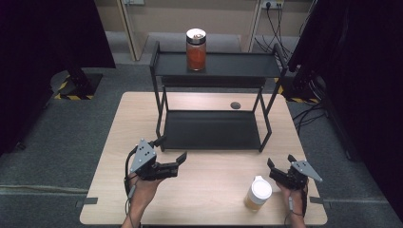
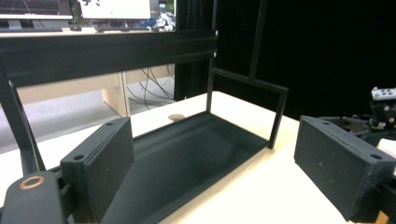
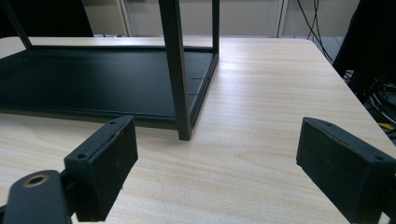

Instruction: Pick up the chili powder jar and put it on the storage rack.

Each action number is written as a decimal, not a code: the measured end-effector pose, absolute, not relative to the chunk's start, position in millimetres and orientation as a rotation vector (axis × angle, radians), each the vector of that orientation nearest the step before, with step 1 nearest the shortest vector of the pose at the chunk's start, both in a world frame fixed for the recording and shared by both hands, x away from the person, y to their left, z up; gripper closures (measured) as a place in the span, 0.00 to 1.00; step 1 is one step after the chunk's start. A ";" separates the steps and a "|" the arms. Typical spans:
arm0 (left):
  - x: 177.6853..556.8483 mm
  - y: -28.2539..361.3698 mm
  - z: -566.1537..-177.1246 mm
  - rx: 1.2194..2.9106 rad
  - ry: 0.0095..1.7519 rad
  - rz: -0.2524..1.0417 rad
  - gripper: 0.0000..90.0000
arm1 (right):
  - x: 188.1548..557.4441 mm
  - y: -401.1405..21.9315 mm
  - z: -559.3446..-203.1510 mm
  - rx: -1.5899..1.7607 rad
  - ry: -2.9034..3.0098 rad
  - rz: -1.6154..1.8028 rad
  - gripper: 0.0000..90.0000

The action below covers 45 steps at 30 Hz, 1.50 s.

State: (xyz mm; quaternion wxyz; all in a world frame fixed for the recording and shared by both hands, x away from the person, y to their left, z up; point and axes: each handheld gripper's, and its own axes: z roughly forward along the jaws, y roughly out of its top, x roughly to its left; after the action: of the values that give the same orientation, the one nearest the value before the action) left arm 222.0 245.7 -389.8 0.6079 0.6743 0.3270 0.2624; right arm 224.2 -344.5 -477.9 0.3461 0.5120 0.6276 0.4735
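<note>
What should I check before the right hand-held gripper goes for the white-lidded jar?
1. Right hand-held gripper open, nothing between jaws: ok.
2. White-lidded jar upright on table: ok.
3. Jar between the right jaws: not ok, it stands beside them.
4. Left hand-held gripper open, well apart from the jar: ok.
5. Lower shelf of rack bare: ok.
6. Jar lid tight: cannot tell.

A white-lidded cup (image 1: 258, 193) stands upright near the table's front edge.
</note>
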 end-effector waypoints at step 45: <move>212.7 257.9 -472.0 1.492 0.906 0.584 0.13 | 222.8 -343.2 -478.9 1.322 1.621 1.225 0.14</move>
State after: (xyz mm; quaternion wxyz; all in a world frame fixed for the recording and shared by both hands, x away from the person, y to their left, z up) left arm 212.7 257.9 -472.0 0.6056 0.6449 0.3917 0.2527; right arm 222.8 -343.2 -478.9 0.3511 0.5107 0.6261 0.4732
